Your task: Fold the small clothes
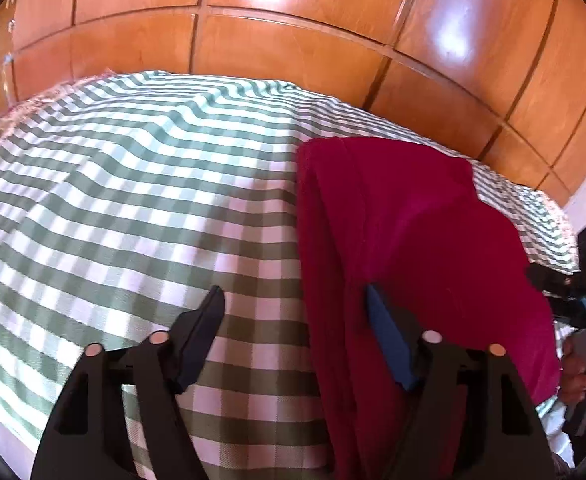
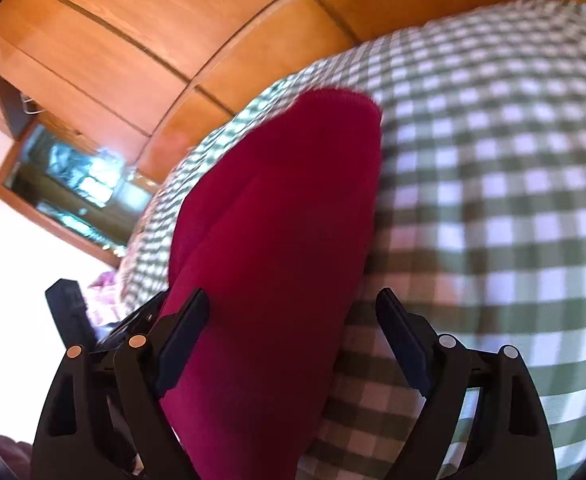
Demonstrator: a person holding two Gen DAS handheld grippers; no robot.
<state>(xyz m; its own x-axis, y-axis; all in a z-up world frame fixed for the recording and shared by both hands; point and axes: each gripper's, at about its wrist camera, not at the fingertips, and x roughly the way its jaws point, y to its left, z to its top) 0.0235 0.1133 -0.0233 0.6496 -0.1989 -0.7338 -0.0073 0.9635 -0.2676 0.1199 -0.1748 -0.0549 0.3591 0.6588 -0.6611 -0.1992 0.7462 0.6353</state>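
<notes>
On green-checked bedspread [image 1: 133,200]: crimson garment [image 1: 405,240], folded lengthwise, soft ridges.

Crimson garment [image 1: 421,240] was soft matt knit cloth; checked bedsheet [image 1: 141,208] under it woven cotton-like; wardrobe panels [image 1: 293,48] behind were glossy varnished wood.
</notes>
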